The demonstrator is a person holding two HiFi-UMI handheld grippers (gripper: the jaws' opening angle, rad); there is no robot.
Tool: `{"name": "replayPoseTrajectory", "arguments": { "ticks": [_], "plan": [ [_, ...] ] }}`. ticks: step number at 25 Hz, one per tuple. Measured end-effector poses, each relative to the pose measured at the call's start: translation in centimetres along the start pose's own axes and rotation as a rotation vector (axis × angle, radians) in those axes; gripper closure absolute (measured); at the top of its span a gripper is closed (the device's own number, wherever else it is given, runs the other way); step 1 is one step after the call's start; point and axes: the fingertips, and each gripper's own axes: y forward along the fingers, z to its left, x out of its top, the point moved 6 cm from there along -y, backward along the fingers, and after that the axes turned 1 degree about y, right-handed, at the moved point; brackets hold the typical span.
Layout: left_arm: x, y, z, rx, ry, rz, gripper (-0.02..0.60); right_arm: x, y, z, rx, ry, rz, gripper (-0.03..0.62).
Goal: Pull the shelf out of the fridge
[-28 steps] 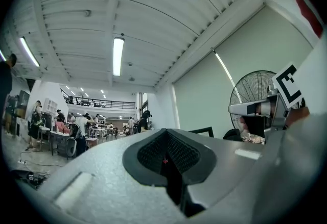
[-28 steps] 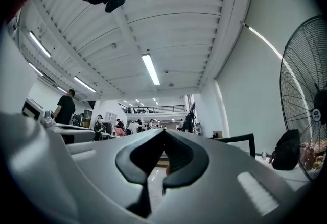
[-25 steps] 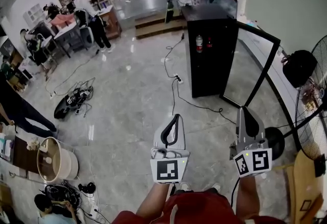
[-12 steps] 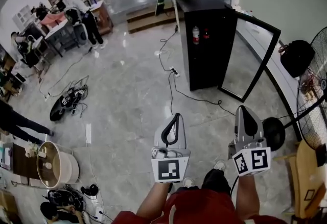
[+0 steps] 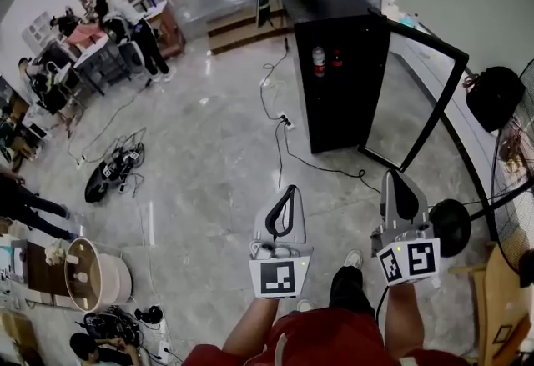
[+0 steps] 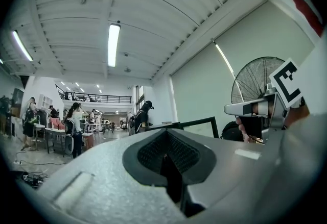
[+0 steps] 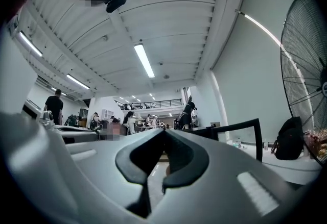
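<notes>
Both your left gripper and right gripper are pressed together and empty, well apart from the open fridge at the floor's far right edge, whose shelf (too small to see, bottles probably on it) should be stiff and loaded, so take its front rim.

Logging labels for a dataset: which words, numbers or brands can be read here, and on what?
No words or numbers can be read anywhere.
Markers on the left gripper and right gripper: square black-and-white patterns, no letters.
Labels on the bottles in the fridge: too small to read.
</notes>
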Motion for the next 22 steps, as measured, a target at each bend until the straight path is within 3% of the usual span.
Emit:
{"name": "replayPoseTrajectory", "arguments": {
  "ticks": [14,22],
  "plan": [
    [-1.1,18.9,-7.3,0.047,0.051,0.022,0.577,-1.4,11.7,-16.6,0.080,-0.040,0.011,0.595],
    [-1.7,24.9,-9.3,0.090,0.060,0.037,0.577,-2.5,15.9,-22.0,0.106,0.007,0.021,0.595]
  ]
}}
